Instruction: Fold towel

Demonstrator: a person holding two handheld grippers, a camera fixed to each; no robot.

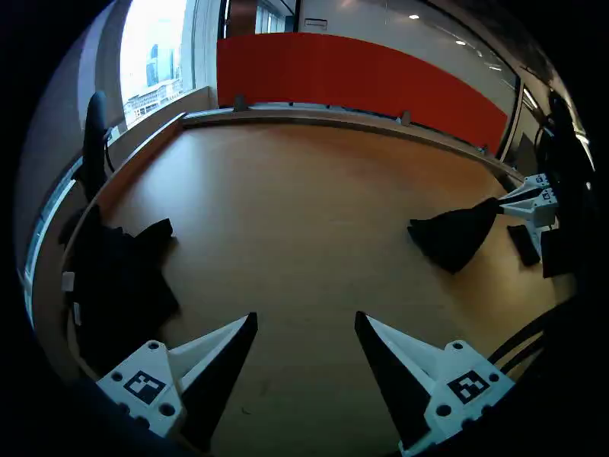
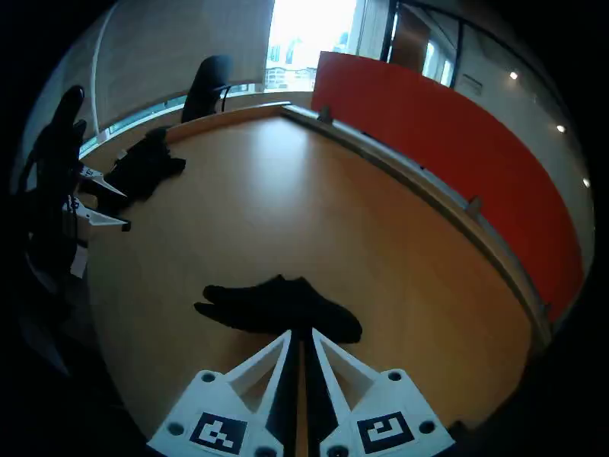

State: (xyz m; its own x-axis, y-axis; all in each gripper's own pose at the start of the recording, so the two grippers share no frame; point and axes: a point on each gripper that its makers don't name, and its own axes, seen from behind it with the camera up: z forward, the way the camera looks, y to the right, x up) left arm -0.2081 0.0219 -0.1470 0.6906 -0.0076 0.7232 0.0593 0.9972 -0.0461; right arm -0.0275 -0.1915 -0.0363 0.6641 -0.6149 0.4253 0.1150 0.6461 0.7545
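The wooden surface [image 1: 304, 213] takes up most of what I get, running out ahead of both pairs of fingers to a red partition [image 1: 342, 76] along its far edge. A heap of dark cloth [image 1: 122, 282] lies just to the left of the left gripper [image 1: 304, 316], whose fingers stand wide apart over bare wood with nothing between them; the towel [image 2: 282, 305], black and bunched into a low rumpled strip, lies on the surface right at the tips of the right gripper [image 2: 303, 335], stretching across in front of them and somewhat more to their left. Those fingers are drawn together with only a sliver between; in the left gripper view the cloth comes to a point that runs into them, so I judge them clamped on an edge or corner of it. I read this as the very start of the fold: one end is taken, the other is not, and the towel is nowhere near flat. The next move, to my mind, calls for bringing the free left fingers well across to their right to find a second corner in that dark mass, then drawing the two grips apart to spread the cloth before any fold; the black fabric gives me few creases to read, so picking a true corner and a single layer looks the hard part.
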